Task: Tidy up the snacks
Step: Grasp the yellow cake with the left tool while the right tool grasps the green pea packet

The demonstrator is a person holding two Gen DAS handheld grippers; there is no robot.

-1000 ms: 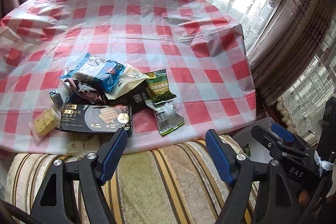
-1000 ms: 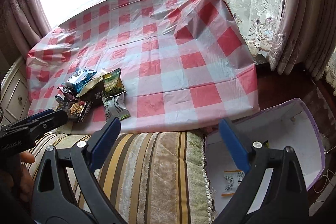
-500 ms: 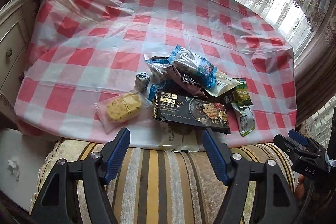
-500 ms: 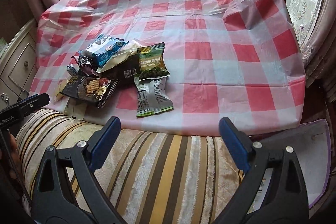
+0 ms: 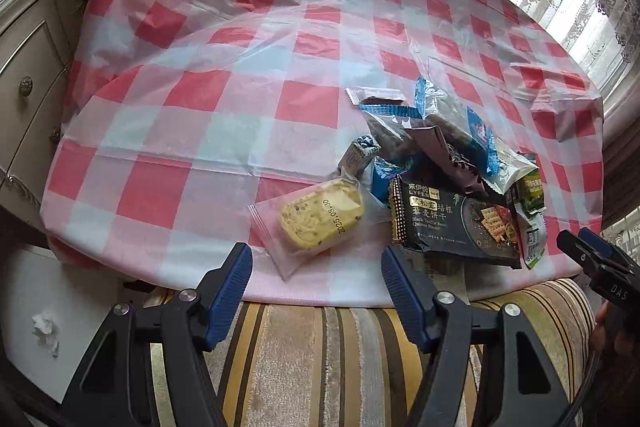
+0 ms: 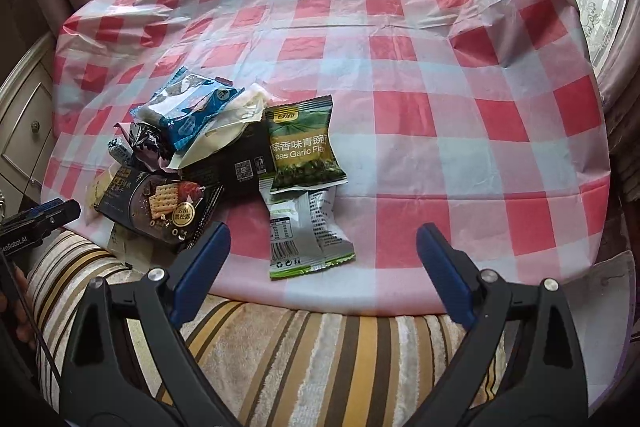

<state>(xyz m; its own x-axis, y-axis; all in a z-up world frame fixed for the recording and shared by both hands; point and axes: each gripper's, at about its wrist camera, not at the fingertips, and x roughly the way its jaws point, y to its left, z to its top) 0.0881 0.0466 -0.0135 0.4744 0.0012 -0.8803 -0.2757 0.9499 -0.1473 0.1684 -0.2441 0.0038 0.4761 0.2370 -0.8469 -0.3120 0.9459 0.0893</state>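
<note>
A heap of snack packets lies near the front edge of a red-and-white checked table (image 5: 224, 99). A clear bag with a yellow cake (image 5: 316, 219) lies at the heap's left, just ahead of my open, empty left gripper (image 5: 316, 283). A black cracker pack (image 5: 452, 227) lies to its right, with a blue packet (image 5: 448, 119) behind. In the right wrist view, a green pea packet (image 6: 302, 147) and a silver-backed packet (image 6: 306, 231) lie ahead and left of my open, empty right gripper (image 6: 322, 267). The cracker pack (image 6: 160, 207) and blue packet (image 6: 188, 107) lie further left.
A striped cushion (image 6: 320, 355) runs along the table's front edge under both grippers. A cream drawer cabinet (image 5: 28, 67) stands left of the table. A white bin with tissue (image 5: 40, 319) sits low on the left. Curtained windows lie behind and to the right.
Both grippers have swung left and moved closer to the table. The left now faces the yellow cake bag, the right faces the pea packets. The snacks have not moved.
</note>
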